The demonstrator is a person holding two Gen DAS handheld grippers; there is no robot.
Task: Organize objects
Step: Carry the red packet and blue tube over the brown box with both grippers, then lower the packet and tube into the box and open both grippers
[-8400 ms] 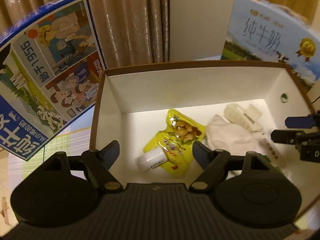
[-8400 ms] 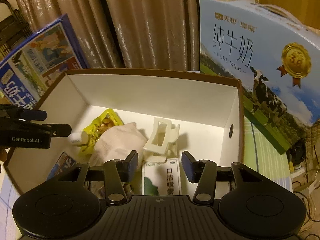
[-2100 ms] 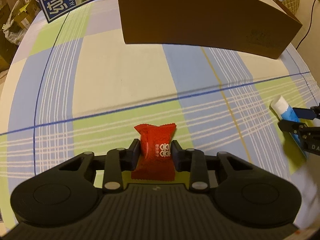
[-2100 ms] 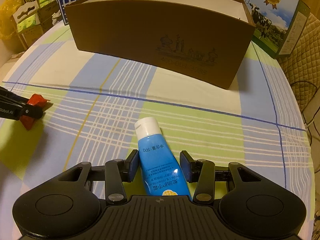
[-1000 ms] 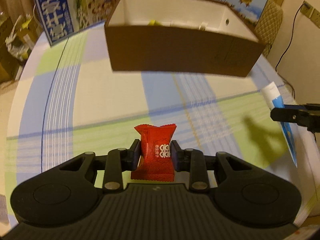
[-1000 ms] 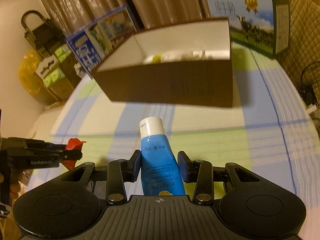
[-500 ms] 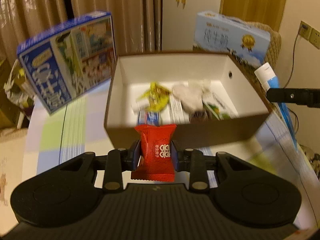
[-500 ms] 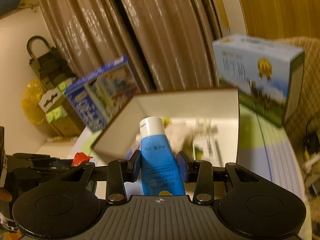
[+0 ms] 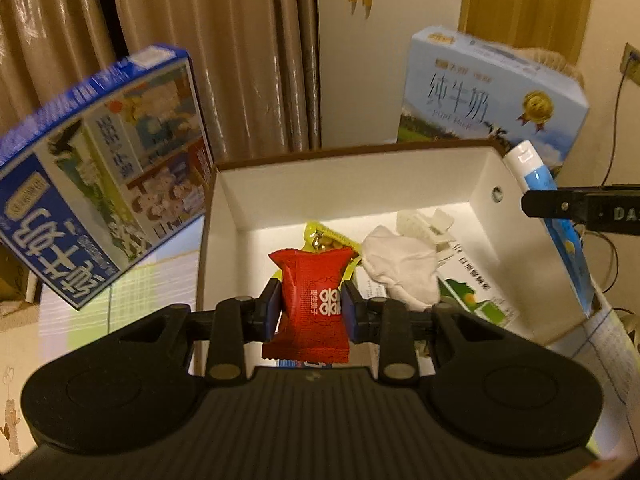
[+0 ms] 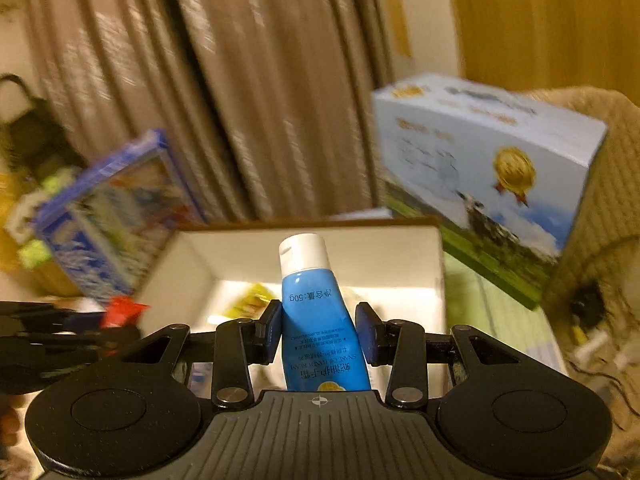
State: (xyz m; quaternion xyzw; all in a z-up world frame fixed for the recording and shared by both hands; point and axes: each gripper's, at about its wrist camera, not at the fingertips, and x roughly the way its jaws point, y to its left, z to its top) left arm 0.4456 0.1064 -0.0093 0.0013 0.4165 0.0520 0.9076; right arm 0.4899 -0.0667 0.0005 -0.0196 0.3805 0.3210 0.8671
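Red packet (image 9: 310,304) pinched in left fingers (image 9: 271,307); blue tube (image 10: 320,320) in right fingers (image 10: 269,330), above box (image 9: 352,184)

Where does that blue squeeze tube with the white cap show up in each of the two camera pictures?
Left wrist view: blue squeeze tube with white cap at the right edge, in the other jaws.
Right wrist view: tube at centre, clamped.
Shared landmark: the open brown cardboard box.

Brown curtains (image 9: 168,52) fill the upper left of the left view. A dark blue carton (image 9: 100,172) leans at the left edge; a pale blue milk carton (image 9: 492,96) stands upper right. A cable (image 9: 614,120) hangs from a wall socket (image 9: 630,64) at far right.
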